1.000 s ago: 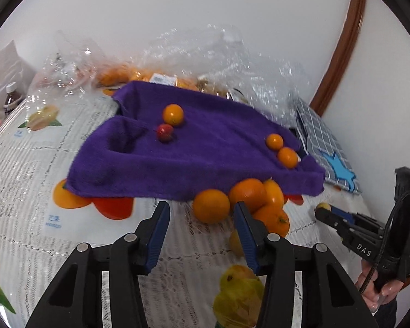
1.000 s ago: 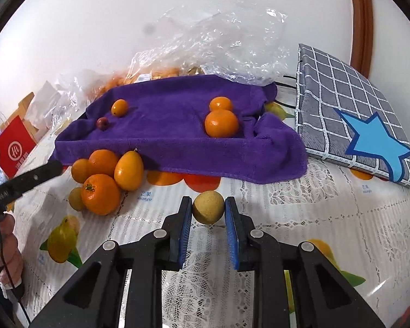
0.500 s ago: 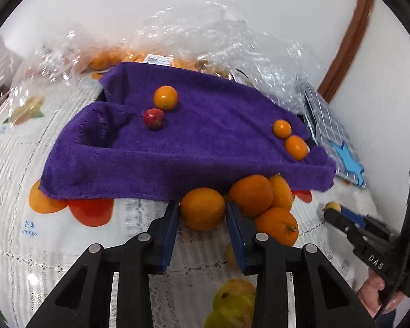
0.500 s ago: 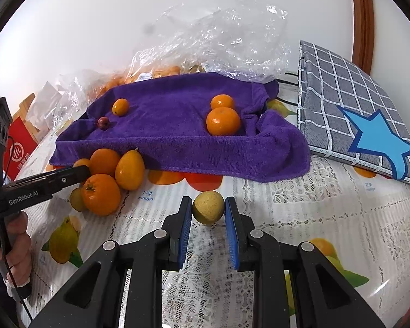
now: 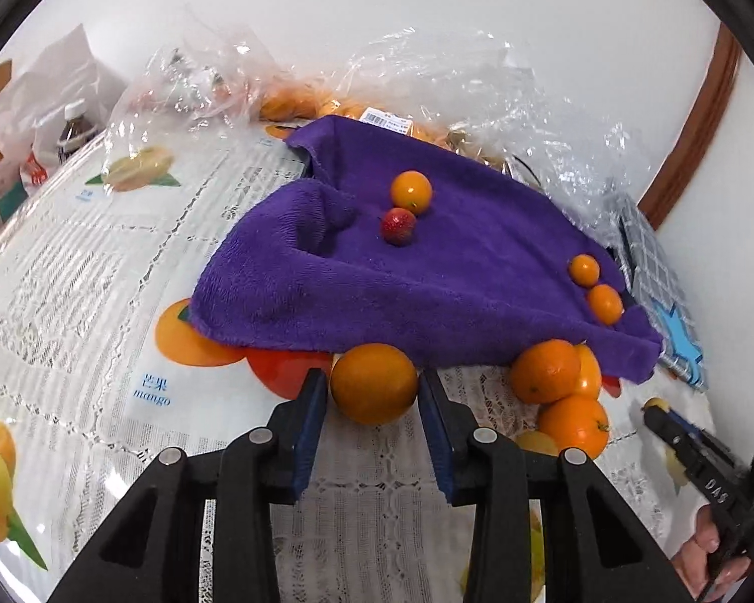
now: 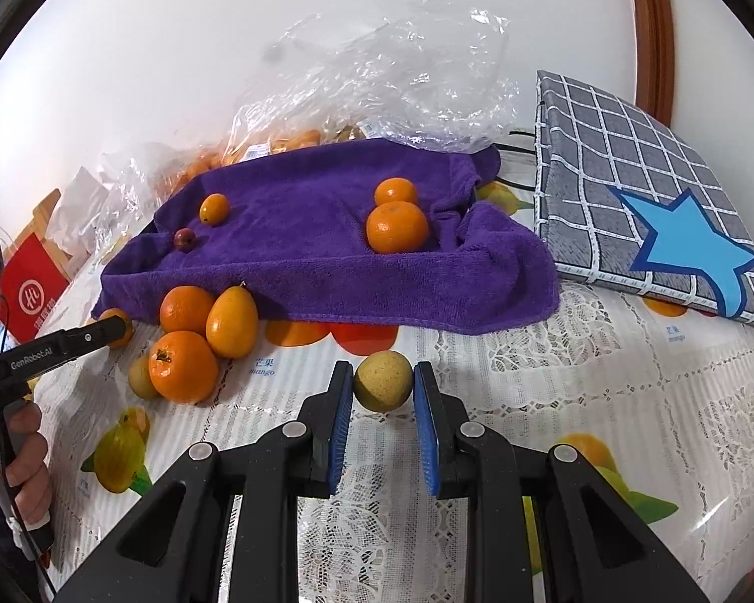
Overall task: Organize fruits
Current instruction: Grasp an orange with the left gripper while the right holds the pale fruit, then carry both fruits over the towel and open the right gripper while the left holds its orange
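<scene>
A purple towel (image 5: 457,271) (image 6: 316,251) lies on the table with small oranges (image 5: 411,191) and a red fruit (image 5: 398,226) on it. My left gripper (image 5: 374,392) is shut on an orange (image 5: 374,384), carried left of the pile of oranges (image 5: 553,377). My right gripper (image 6: 383,382) is shut on a small yellow-green fruit (image 6: 383,381) in front of the towel. Two oranges (image 6: 397,226) sit on the towel's right part. The pile (image 6: 201,331) lies at the towel's left front.
Crumpled clear plastic bags (image 6: 402,80) with more fruit lie behind the towel. A grey checked cushion with a blue star (image 6: 653,211) lies at the right. A red box (image 6: 30,296) and a bottle (image 5: 75,125) stand at the left edge.
My left gripper closed on the orange and carried it left, away from the pile. My right gripper stayed put, shut on the yellow-green fruit.
</scene>
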A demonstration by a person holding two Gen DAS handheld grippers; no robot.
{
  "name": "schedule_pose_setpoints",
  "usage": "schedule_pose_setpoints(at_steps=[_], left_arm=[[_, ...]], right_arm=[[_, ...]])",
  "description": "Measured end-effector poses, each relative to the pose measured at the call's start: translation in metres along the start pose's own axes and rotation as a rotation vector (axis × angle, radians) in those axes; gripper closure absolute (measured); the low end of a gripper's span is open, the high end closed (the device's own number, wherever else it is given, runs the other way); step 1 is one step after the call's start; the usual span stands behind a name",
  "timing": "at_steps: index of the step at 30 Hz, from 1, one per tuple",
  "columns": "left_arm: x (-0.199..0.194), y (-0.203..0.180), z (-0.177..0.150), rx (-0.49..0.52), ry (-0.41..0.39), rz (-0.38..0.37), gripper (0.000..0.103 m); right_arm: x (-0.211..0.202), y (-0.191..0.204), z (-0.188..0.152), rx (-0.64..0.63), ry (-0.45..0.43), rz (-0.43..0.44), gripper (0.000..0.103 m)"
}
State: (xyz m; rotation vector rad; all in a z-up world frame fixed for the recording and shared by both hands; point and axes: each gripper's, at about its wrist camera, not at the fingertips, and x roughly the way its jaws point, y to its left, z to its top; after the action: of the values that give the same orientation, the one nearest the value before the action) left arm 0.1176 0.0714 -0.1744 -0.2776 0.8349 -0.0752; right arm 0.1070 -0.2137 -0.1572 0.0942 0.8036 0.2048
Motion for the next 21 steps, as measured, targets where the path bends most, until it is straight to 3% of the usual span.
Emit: schedule_pose_setpoints(at_steps=[2,5,6,8,13,21], left_arm=[[0.003,-0.006,0.002,0.026,0.005,0.004,0.060],[0.006,-0.009,0.003,0.041,0.007,0.017,0.059],[0.006,-0.009,0.003,0.043,0.006,0.019,0.059],[0.005,-0.007,0.003,0.030,0.002,0.017,0.069],[-0.002,0.006,0.000,-0.038,-0.026,-0.041,0.070],[-0.014,0.007,-0.003,-0.040,-0.083,-0.064,0.070]], right_arm=[[0.000,-0.001,0.000,0.009,0.000,0.004,0.079],[0.001,-0.003,0.000,0.016,0.005,0.013,0.079],[0.002,-0.002,0.000,0.014,0.007,0.013,0.079],[0.002,-0.001,0.000,0.008,0.007,0.012,0.079],[0.002,-0.004,0.000,0.016,0.005,0.021,0.079],[-0.002,-0.005,0.000,0.023,-0.014,0.031,0.079]])
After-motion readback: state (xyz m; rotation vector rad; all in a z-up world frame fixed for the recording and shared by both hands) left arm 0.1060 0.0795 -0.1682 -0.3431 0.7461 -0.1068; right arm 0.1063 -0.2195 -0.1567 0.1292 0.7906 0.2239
